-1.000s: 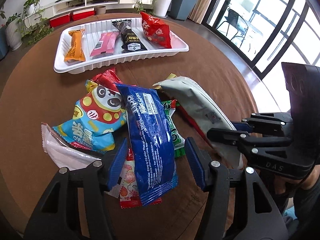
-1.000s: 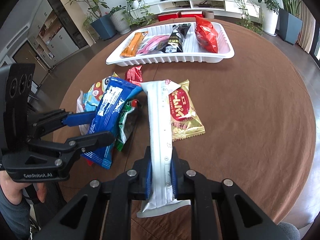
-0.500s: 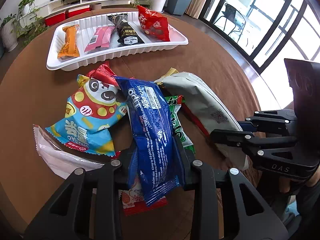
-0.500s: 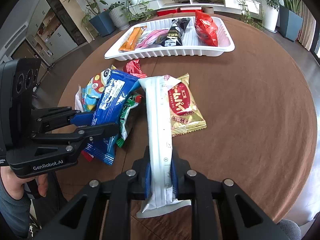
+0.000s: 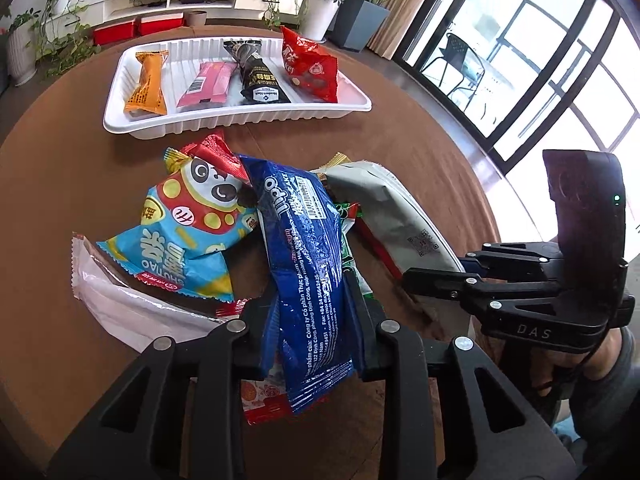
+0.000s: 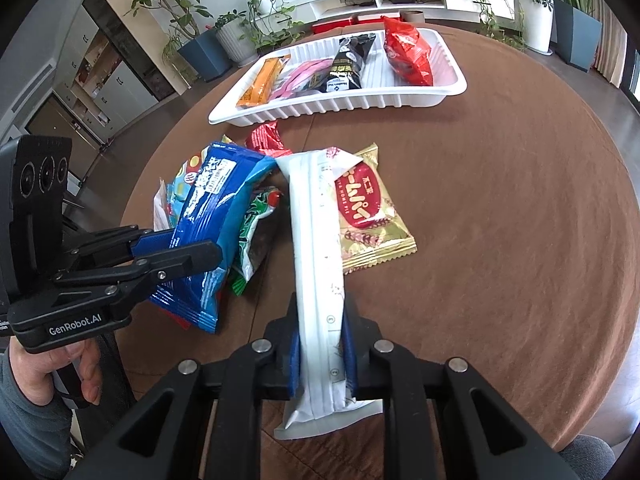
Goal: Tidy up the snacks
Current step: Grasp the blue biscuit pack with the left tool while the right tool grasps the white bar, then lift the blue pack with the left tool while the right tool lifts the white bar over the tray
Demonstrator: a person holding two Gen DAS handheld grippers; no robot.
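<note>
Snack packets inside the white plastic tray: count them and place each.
4, side by side in the white plastic tray. From the left in the left wrist view: orange wrapped bar, pink packet, black packet, red crinkly bag. None looks hidden.

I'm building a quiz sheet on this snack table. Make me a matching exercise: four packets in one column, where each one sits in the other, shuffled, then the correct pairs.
Things
1. blue packet
2. long white packet
3. orange packet
4. gold and red packet

Places
A. flat on the brown table, partly under another packet
B. clamped in the right tool
C. at one end of the row in the white tray
D. between the fingers of the left tool, whose jaws are closing on it

Pairs: 1-D, 2-B, 3-C, 4-A
</note>
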